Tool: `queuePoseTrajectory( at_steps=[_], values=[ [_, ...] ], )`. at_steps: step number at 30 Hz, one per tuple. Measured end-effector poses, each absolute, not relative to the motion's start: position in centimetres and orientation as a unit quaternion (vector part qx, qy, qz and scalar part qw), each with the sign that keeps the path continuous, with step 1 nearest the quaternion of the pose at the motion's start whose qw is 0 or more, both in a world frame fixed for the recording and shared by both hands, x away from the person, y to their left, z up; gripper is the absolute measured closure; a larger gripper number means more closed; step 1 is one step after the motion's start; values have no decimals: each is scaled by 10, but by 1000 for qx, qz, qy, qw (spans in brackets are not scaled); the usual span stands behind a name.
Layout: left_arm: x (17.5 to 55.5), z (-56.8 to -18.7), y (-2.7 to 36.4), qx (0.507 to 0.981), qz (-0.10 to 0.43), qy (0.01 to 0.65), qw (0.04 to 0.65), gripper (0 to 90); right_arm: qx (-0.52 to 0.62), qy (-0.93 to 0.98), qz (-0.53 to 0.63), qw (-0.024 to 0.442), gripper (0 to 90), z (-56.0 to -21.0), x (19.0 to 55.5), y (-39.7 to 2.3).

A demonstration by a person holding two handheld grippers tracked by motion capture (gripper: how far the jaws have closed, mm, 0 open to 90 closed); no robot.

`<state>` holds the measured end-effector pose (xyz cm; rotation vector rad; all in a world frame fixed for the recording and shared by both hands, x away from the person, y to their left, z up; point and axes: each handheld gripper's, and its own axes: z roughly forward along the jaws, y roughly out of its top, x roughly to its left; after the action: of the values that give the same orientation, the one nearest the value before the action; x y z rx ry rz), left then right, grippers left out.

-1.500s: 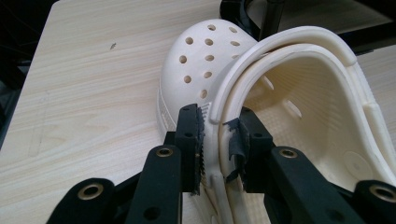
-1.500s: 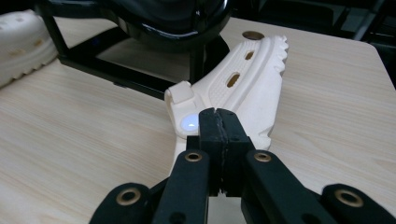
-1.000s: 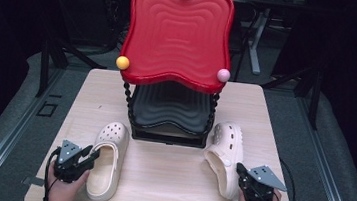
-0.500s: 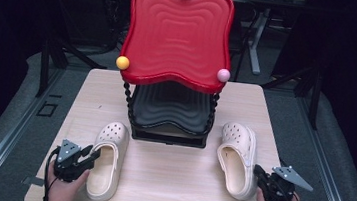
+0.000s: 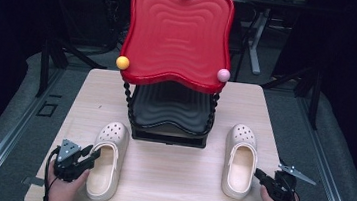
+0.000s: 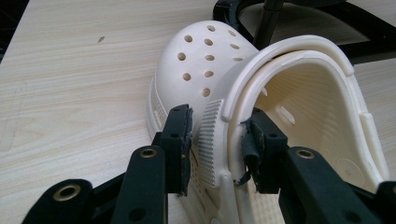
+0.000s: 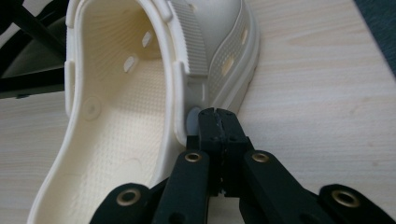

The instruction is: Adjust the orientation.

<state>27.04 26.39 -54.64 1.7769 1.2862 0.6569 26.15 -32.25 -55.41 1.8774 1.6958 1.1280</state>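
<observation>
Centrally, a two-tier stand (image 5: pixel 171 105) sits on the table (image 5: pixel 92 86): red tray above, black tray below. Both cream perforated clogs lie upright in front of it. Left gripper (image 6: pixel 217 135) clamps the left clog (image 5: pixel 107 158) wall by the strap. Right gripper (image 7: pixel 218 122), jaws together, seemingly touches the right clog (image 5: pixel 239 159) at the strap rivet.

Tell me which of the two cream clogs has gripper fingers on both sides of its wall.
The left clog: the left gripper has one finger outside and one inside its side wall. The right gripper is shut beside the right clog.
</observation>
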Motion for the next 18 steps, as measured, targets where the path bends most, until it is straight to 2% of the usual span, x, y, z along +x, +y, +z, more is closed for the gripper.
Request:
queuePoseTrajectory(
  at_steps=[2,4,10,13,17,18],
  values=[
    [270,-547,264,707,261,512,413,643,656,608,389,219,895,-548,258,-318],
    [270,-547,263,706,261,512,414,641,653,608,386,233,875,-546,257,-316],
    [271,-547,264,703,259,515,417,632,607,623,397,294,690,-519,253,-300],
    [270,-547,264,703,258,515,417,631,594,641,375,308,606,-519,262,-291],
    [270,-547,265,701,259,517,417,629,591,656,335,328,611,-524,279,-287],
    [270,-547,265,701,258,518,415,624,592,657,330,330,694,-525,285,-286]
  ],
)
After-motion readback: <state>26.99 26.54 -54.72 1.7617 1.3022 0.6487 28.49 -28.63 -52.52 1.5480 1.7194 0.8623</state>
